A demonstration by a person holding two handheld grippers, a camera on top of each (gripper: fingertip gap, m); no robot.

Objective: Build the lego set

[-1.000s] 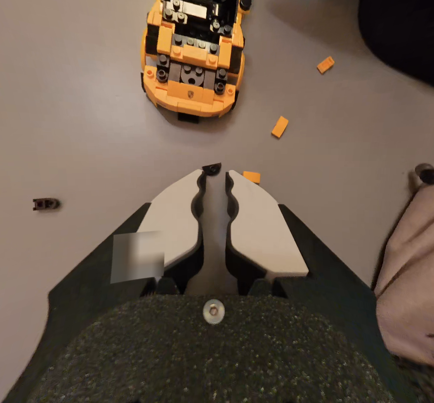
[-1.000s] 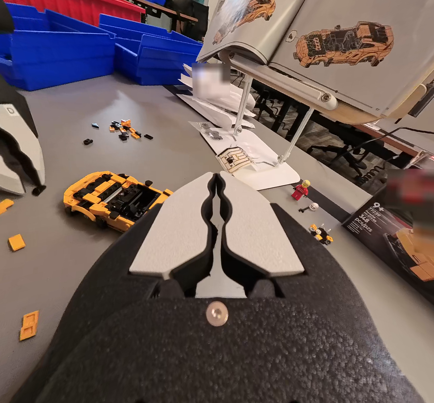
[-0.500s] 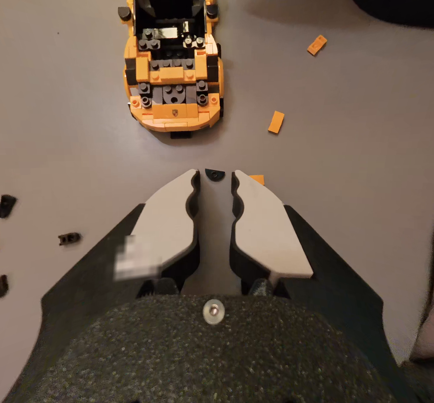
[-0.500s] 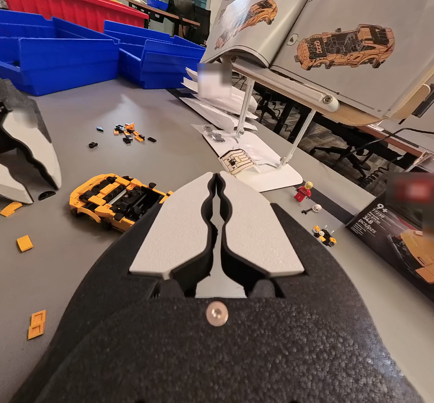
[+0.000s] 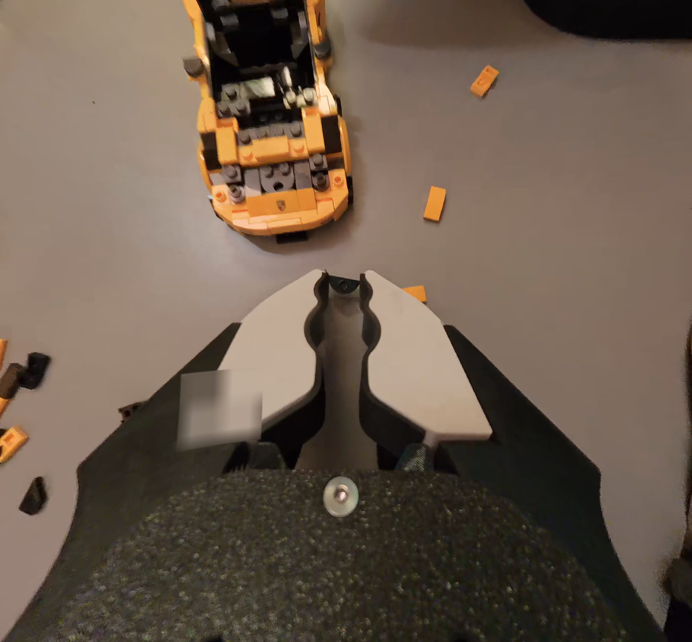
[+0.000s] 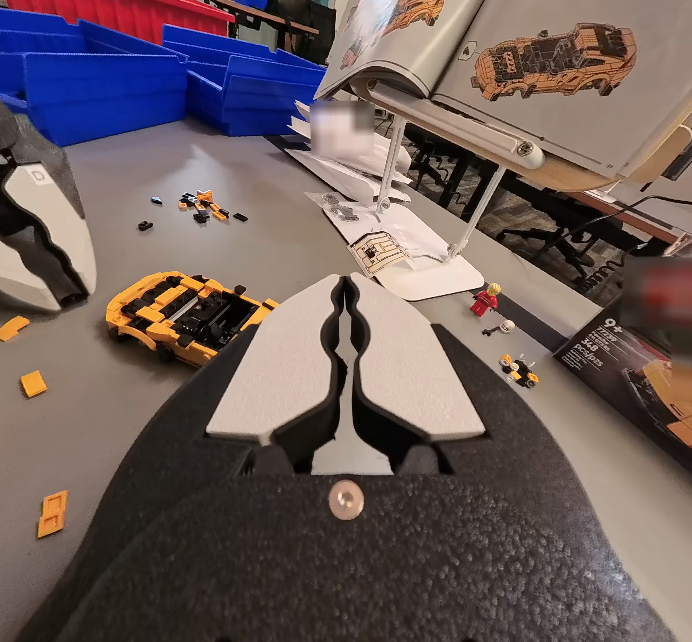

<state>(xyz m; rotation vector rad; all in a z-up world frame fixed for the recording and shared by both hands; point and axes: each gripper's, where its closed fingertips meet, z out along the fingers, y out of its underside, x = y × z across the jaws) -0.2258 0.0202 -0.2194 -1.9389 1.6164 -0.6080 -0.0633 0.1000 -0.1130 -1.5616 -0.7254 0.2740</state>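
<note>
**Small black piece pinched at the fingertips, short of the car**

A small black rounded piece (image 5: 345, 284) was held between the tips of the left gripper (image 5: 343, 279), whose fingers were drawn narrow around it. An orange tile (image 5: 413, 292) was partly hidden just beside the right finger. Ahead of the piece, the orange car (image 5: 271, 130) stood on the grey surface (image 5: 93, 212) nose-first, its cabin open and its front studs bare. Two more orange tiles (image 5: 434, 203) (image 5: 484, 80) were seen to the car's right. The right gripper (image 6: 343, 279) was held idle, fingers pressed together on nothing, near the car's side; the instruction booklet (image 6: 524, 44) was propped beyond.

The grip looked shallow: the piece could be twisted or flicked out if pressed onto the studs off-centre, and the unbraced car could be pushed along.
</note>
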